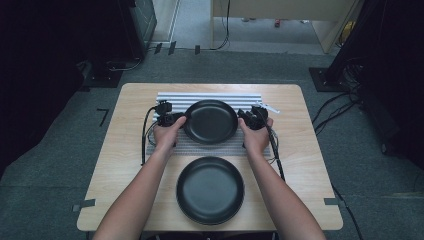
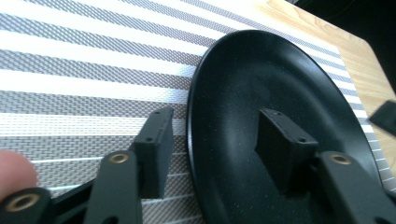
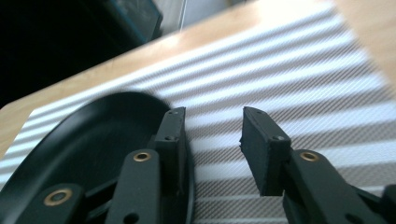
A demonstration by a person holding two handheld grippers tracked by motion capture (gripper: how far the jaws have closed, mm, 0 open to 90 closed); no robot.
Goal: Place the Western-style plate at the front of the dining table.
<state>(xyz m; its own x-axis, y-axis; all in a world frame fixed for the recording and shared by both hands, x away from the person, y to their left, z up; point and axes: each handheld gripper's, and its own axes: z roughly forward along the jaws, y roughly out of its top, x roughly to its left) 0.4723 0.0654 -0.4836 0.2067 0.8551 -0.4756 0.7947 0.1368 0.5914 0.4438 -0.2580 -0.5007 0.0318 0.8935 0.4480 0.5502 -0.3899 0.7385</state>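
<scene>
left gripper (image 2: 210, 144): jaws apart, straddling the near rim of the far plate (image 2: 275, 93); one jaw sits inside the dish, the other outside over the striped mat (image 2: 84, 70). a clear gap shows between the outer jaw and the rim, so the grip is not yet made.

right gripper (image 3: 212, 140): jaws likewise apart. one jaw lies against the plate's opposite rim on the dish side; the other stands free over the mat (whether the rim passes between them cannot be told).

in the high view the far plate (image 1: 210, 121) lies directly between left gripper (image 1: 167, 119) and right gripper (image 1: 254, 119), each hand equally close to its own edge. a second plate (image 1: 210, 190) rests behind both tools, nearer the person, on the table (image 1: 115, 165), untouched.

judgement: a two-sided lift depends on both rims being seated between the jaws.
</scene>
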